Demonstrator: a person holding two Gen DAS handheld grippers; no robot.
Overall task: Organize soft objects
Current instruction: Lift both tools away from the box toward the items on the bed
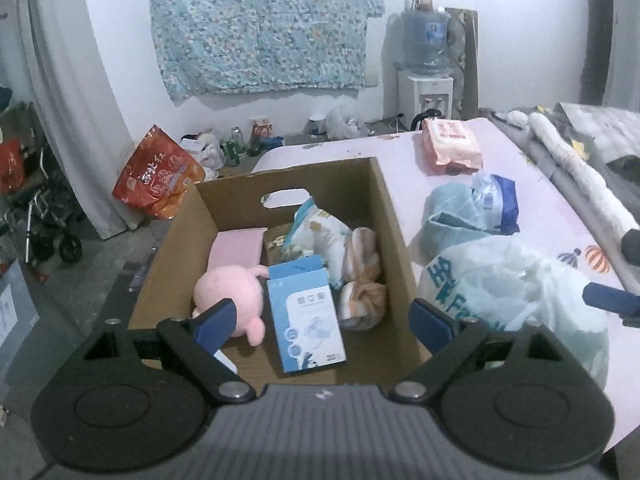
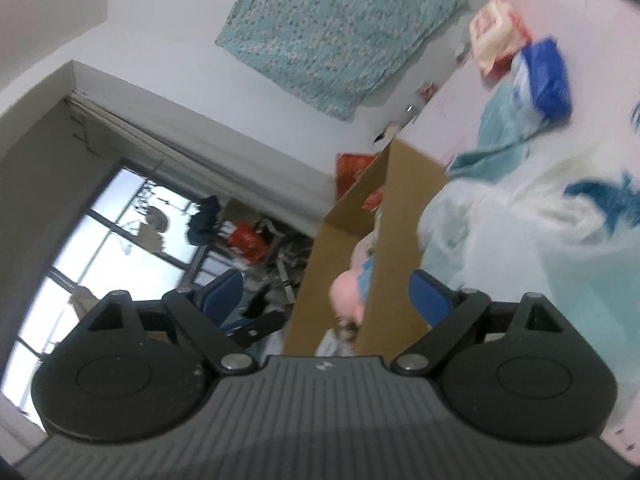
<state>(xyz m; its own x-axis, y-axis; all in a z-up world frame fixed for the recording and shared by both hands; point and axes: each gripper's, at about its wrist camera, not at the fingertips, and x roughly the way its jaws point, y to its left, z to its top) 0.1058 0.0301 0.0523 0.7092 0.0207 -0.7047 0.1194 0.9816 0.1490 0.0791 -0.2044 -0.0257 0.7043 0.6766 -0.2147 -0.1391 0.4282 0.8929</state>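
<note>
Cardboard box stands open on the edge of a pale pink worktop, and the left gripper hangs above its near end with jaws spread wide and nothing between the blue pads. Inside the box lie a pink plush toy, a blue and white carton leaning beside it, a folded pink cloth toward the far wall, a printed soft pack and two rolled striped orange-and-white cloths against the right wall. Just right of the box, on the worktop, sits a crumpled white plastic bag with teal lettering; behind it lies a light blue bag with a dark blue packet, and farther back a pink wipes pack lies well apart from the box. An orange snack bag leans on the floor to the left of the box, and a water dispenser stands against the far wall beneath a hanging patterned blue cloth. Right wrist view is rolled and blurred: the right gripper also has its jaws spread and empty, pointing past the box's side wall, with the white plastic bag just beside its right pad.
</note>
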